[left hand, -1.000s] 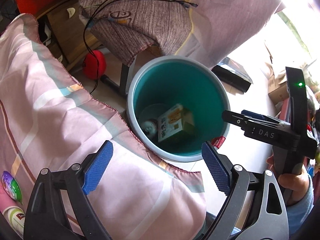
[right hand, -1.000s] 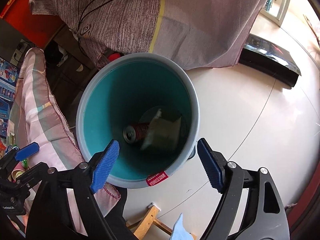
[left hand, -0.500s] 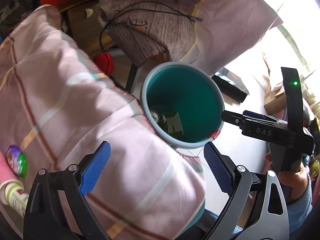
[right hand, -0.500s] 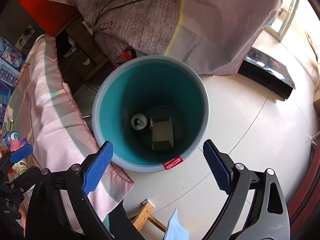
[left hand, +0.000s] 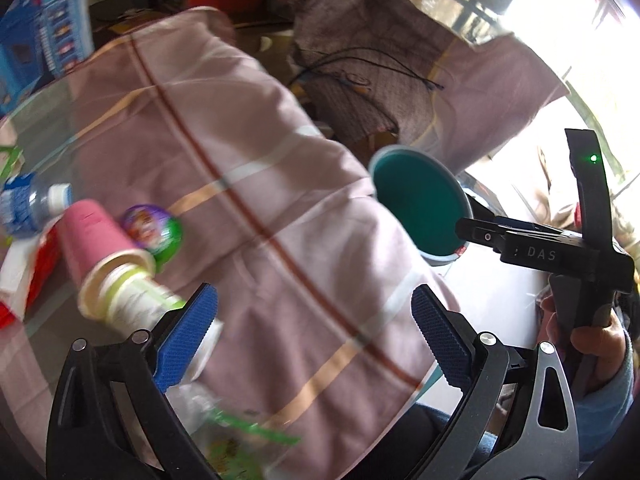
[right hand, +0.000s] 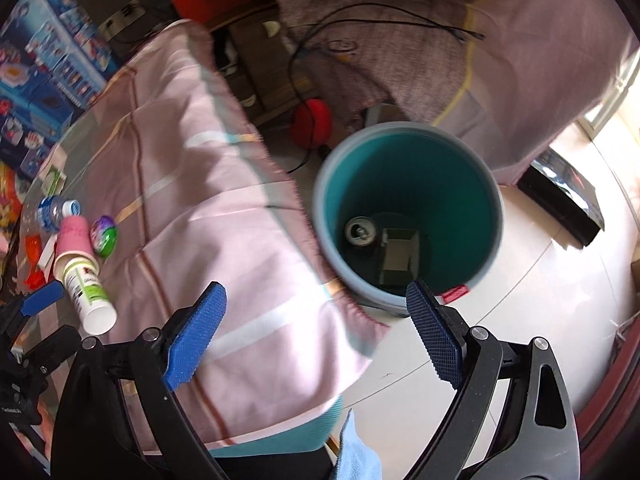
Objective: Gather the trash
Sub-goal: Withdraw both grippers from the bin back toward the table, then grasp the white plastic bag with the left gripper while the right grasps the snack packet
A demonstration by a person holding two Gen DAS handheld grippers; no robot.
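A teal bin [right hand: 408, 216] with a grey rim stands on the floor beside the table; it also shows in the left wrist view [left hand: 420, 204]. A can [right hand: 360, 231] and a box [right hand: 398, 256] lie at its bottom. On the pink cloth lie stacked cups, pink [left hand: 94, 236] [right hand: 74, 234] and white-green [left hand: 132, 304] [right hand: 90, 290], a purple-green round pack [left hand: 154, 232] [right hand: 105, 235] and a bottle [left hand: 34, 206] [right hand: 56, 210]. My left gripper [left hand: 312, 338] is open and empty above the cloth, beside the cups. My right gripper [right hand: 316, 340] is open and empty, above the table edge near the bin.
A pink striped cloth [left hand: 260, 184] covers the table. A red ball [right hand: 312, 122] and black cables [right hand: 384, 20] lie behind the bin. A dark flat box [right hand: 564, 200] lies on the tiled floor. Crumpled clear wrapping [left hand: 224, 432] sits below my left gripper. Blue packages [right hand: 44, 64] stand far left.
Both grippers have pulled back and swung left from above the bin toward the table. The cups, round pack and bottle have come into view. Both stay open and empty.
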